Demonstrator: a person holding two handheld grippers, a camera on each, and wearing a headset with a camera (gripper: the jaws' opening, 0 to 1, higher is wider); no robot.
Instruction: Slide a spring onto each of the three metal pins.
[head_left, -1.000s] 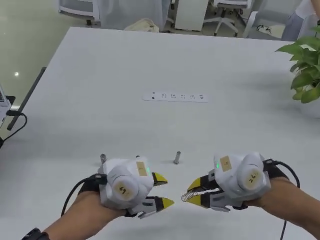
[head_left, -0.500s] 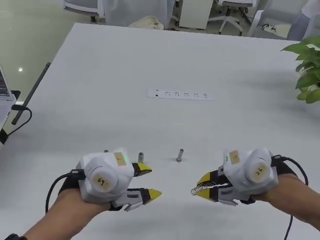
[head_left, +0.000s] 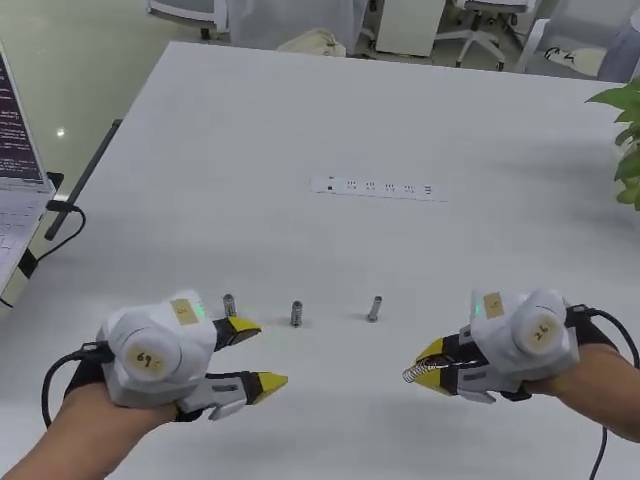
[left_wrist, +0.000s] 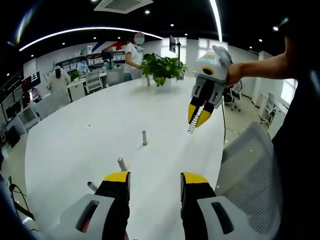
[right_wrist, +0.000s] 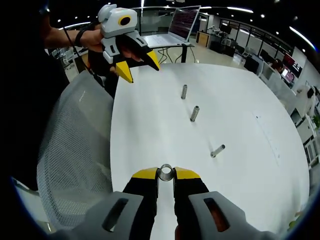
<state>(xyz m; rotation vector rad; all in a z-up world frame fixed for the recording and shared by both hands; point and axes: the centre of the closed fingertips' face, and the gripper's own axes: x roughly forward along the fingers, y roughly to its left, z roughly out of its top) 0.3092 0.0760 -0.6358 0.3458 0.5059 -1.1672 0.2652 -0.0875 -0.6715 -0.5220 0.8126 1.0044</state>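
Note:
Three short metal pins stand in a row on the white table: left pin (head_left: 229, 305), middle pin (head_left: 296, 314), right pin (head_left: 374, 309). The left and middle ones look ribbed, as if a coil wraps each (right_wrist: 183, 91) (right_wrist: 194, 114). The right pin (right_wrist: 217, 150) looks bare and leans. My left gripper (head_left: 262, 352) (left_wrist: 155, 182) is open and empty, low and left of the pins. A small spring (head_left: 412, 374) (right_wrist: 165, 173) pokes out of my right gripper (head_left: 430, 365) (right_wrist: 165, 176), which is shut on it to the right of the pins.
A white power strip (head_left: 378, 188) lies at mid table, beyond the pins. A laptop (head_left: 15, 150) sits off the left edge, and plant leaves (head_left: 630, 150) reach in at the far right. A mesh chair (right_wrist: 75, 150) stands at the near table edge.
My left gripper has pulled back to the left, away from the pins, uncovering the left and middle ones. The right gripper still holds the spring and has drifted slightly right.

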